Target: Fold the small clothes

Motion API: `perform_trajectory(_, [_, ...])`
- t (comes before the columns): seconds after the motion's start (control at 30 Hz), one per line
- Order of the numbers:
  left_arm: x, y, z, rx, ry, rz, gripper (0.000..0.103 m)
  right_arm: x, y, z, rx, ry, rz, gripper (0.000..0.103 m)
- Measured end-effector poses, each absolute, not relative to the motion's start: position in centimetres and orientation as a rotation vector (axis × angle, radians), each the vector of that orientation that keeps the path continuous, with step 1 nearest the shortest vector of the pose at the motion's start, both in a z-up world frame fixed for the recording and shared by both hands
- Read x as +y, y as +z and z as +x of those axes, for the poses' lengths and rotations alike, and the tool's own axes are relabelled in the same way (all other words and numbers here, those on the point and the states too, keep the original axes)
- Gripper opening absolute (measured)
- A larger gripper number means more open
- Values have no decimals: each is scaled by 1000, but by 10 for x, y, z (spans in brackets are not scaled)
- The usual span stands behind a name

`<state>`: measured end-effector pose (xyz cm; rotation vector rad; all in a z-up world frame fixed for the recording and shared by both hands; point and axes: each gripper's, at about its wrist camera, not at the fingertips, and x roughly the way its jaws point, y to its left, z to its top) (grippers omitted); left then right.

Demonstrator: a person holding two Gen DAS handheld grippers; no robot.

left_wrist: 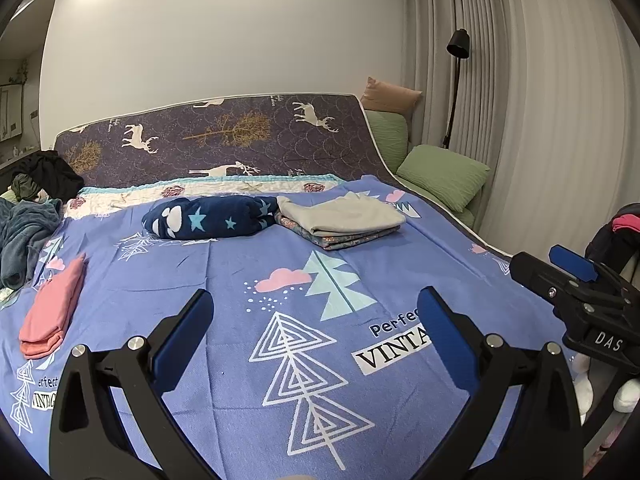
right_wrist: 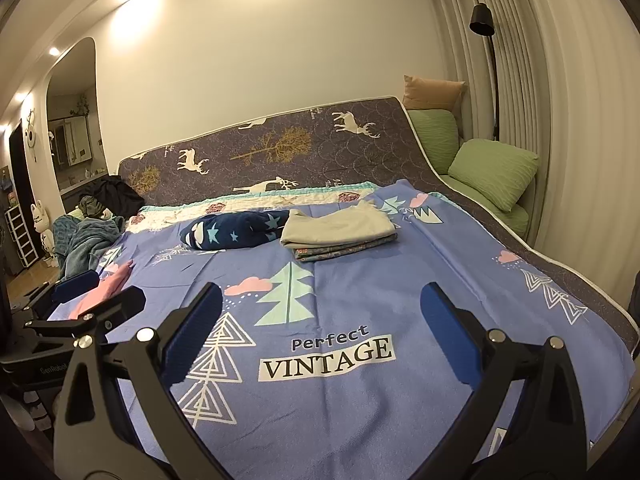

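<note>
Both grippers (left_wrist: pixel 316 336) (right_wrist: pixel 322 334) gape — pink garment (left_wrist: pixel 52 312) folded.

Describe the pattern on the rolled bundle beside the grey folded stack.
Navy fleece bundle with light-blue stars and white cloud shapes; clearest in the left wrist view.

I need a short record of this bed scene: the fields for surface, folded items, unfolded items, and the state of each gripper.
surface: blue printed bedsheet
folded: grey garment on top of a patterned one; pink garment at the left edge
rolled: navy star blanket, beside the grey stack
unfolded: teal heap at far left
left gripper: open, holds nothing
right gripper: open, holds nothing
</note>
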<state>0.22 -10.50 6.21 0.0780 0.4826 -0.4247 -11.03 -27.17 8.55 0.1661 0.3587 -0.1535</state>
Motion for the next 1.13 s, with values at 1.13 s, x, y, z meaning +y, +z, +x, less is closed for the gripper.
perform_trajectory(1.13, [-114, 60, -5, 497, -438, 112, 102, -273, 83, -113, 381, -163, 172, 101])
